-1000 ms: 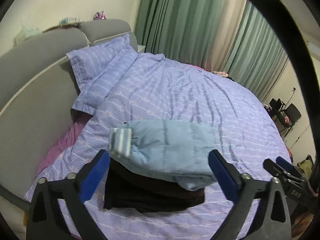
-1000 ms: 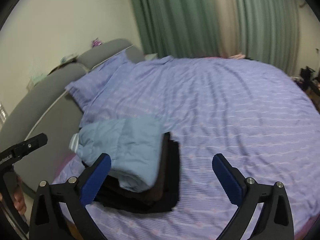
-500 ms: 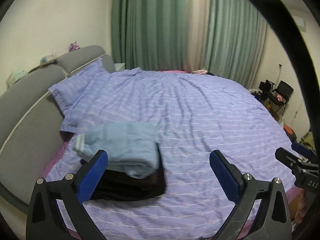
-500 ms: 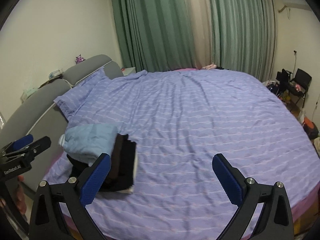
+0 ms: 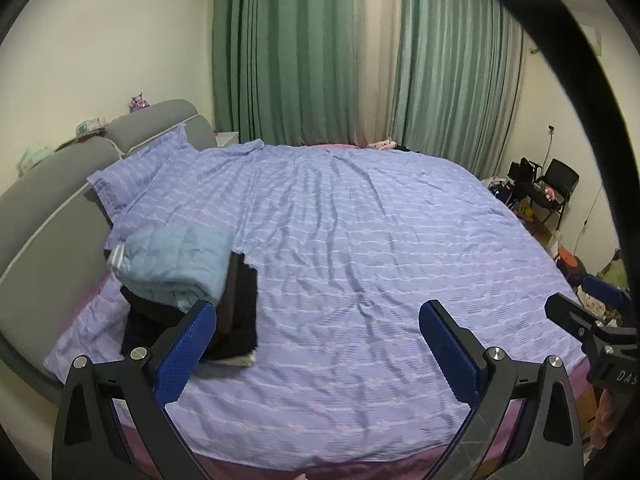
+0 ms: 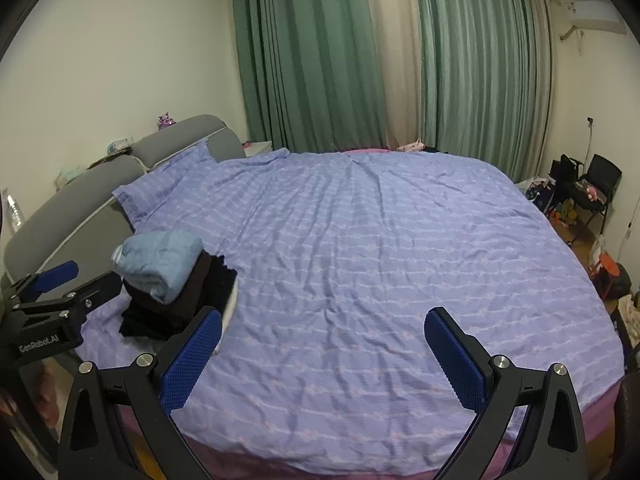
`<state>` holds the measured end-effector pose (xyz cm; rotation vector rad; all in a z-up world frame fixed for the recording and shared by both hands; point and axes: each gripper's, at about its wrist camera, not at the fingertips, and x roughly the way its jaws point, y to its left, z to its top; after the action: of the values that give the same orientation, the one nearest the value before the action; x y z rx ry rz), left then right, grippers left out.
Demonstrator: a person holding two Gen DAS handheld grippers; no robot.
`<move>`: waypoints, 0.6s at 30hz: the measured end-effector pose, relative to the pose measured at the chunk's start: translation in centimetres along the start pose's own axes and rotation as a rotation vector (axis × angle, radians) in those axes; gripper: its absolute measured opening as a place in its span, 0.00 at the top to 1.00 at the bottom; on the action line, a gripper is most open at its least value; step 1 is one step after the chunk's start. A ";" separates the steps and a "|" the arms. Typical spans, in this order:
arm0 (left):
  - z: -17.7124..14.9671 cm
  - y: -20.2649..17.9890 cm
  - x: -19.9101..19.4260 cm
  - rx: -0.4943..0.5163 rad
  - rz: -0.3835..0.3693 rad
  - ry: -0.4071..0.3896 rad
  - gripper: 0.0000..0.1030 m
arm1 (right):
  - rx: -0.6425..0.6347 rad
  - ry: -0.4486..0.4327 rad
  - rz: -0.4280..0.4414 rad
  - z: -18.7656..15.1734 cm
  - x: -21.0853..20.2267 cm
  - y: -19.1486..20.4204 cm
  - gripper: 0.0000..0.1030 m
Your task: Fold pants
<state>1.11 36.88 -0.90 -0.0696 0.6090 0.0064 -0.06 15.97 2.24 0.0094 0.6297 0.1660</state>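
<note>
Folded light blue pants (image 5: 176, 260) lie on top of a stack of folded dark clothes (image 5: 236, 312) at the left side of the bed, near the headboard. The same blue pants (image 6: 158, 260) and dark stack (image 6: 180, 312) show in the right wrist view. My left gripper (image 5: 318, 340) is open and empty, held back from the bed's near edge, right of the stack. My right gripper (image 6: 322, 346) is open and empty, over the near edge of the bed. The left gripper also shows in the right wrist view (image 6: 60, 292), beside the stack.
The bed has a purple striped cover (image 5: 360, 240), a pillow (image 5: 132, 176) and a grey padded headboard (image 5: 48, 200) on the left. Green curtains (image 5: 288, 52) hang behind. A black chair (image 5: 556, 188) and floor clutter stand at the right.
Both grippers have pulled back and away from the stack. The folded blue pants stay on the dark stack, now smaller and further left in both views.
</note>
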 end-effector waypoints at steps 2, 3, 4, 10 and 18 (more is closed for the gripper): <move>-0.5 -1.2 -0.7 -0.007 -0.001 -0.002 0.00 | -0.001 -0.003 0.009 -0.5 -1.2 -1.4 0.01; -0.8 -2.1 -1.2 -0.007 -0.002 -0.006 0.00 | -0.002 -0.005 0.012 -0.8 -1.7 -1.9 0.01; -1.1 -2.9 -1.7 -0.004 0.000 -0.007 0.00 | -0.002 -0.006 0.014 -1.0 -2.2 -2.5 0.01; -1.9 -6.5 -3.9 0.041 -0.011 -0.022 0.00 | 0.018 -0.026 0.023 -1.7 -4.7 -5.1 0.01; -1.9 -8.8 -6.1 0.062 -0.021 -0.062 0.00 | 0.040 -0.057 0.019 -2.5 -7.1 -7.2 0.01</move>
<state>-4.77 28.04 1.56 -0.0154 0.5463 -0.0307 -6.11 7.66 3.91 0.0585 0.5758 0.1709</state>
